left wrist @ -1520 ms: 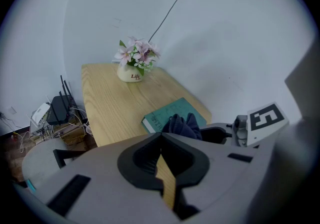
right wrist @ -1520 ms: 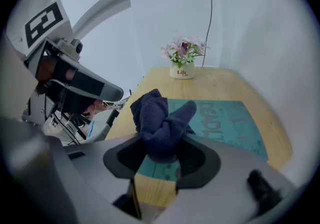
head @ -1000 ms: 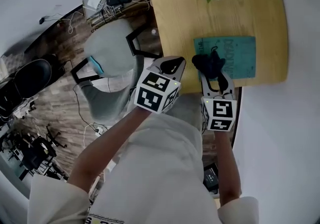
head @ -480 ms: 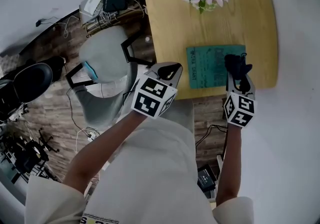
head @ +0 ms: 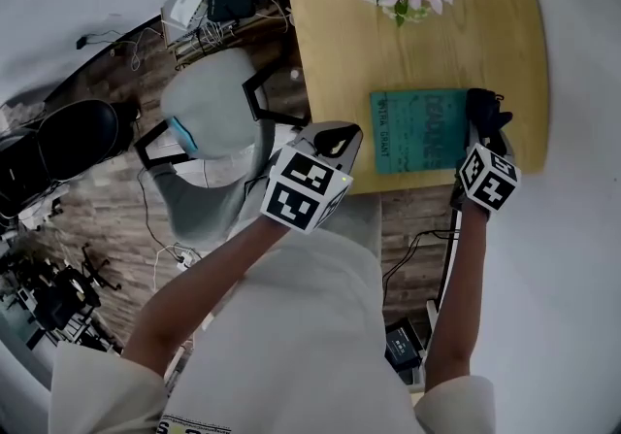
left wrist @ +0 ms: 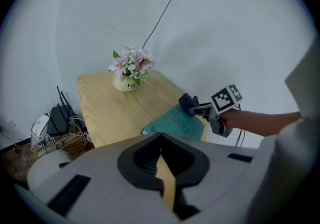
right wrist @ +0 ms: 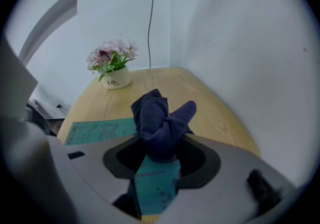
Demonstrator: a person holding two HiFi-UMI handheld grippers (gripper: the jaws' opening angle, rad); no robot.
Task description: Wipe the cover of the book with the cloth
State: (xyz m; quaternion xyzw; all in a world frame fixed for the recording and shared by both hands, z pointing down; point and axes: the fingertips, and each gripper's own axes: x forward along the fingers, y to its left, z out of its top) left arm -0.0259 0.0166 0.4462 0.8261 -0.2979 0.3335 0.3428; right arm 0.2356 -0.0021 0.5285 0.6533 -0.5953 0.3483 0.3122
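— Gripping what, that right gripper (head: 484, 136)?
— Dark cloth (right wrist: 160, 120), clamped, at right edge of teal book (head: 419, 129) flat on table (head: 340, 44).
— Left gripper (left wrist: 161, 160)?
— Jaws together, empty. White pot (left wrist: 126, 83) holds pink flowers (left wrist: 131, 62).

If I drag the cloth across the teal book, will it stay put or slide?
It will probably slide: the book looks thin and lies loose on the smooth wooden table, and the left gripper is clear of it. It sits near the table's front edge, so a pull toward you could push it off.
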